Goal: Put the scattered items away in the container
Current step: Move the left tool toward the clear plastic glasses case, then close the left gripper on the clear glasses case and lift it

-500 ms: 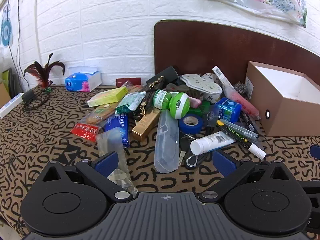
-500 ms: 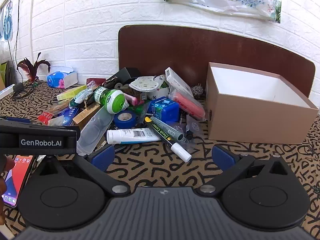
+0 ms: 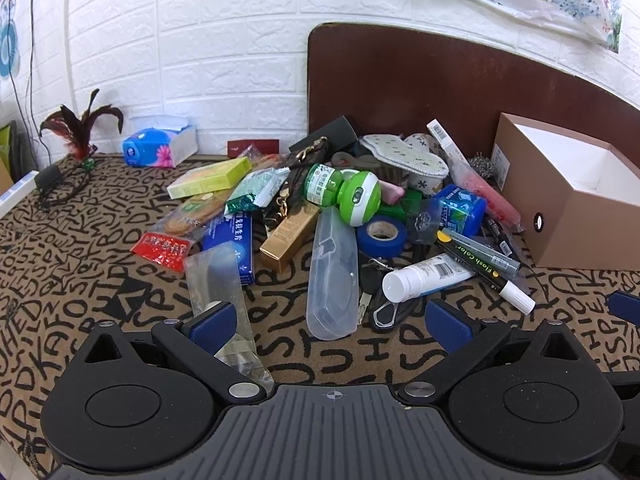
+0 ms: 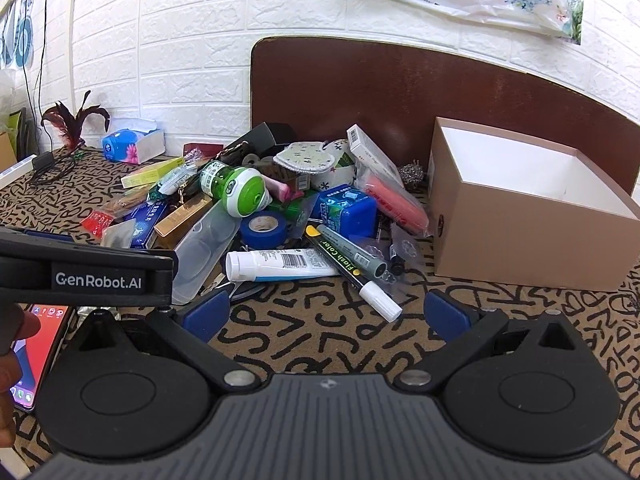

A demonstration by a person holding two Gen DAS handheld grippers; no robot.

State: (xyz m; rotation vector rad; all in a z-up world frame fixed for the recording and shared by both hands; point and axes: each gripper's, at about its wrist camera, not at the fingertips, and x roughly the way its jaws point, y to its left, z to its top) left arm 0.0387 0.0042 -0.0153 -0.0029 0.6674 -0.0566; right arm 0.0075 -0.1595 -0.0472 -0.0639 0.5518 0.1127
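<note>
A heap of small items lies on the patterned cloth: a clear plastic case, a white tube, a black marker, blue tape, a green-capped bottle. An empty brown box with white inside stands to the right; it also shows in the right wrist view. My left gripper is open and empty in front of the case. My right gripper is open and empty in front of the tube and marker.
A brown board leans on the white brick wall behind the heap. A tissue box and feathers stand at the back left. A phone lies at the lower left, under the left gripper's body.
</note>
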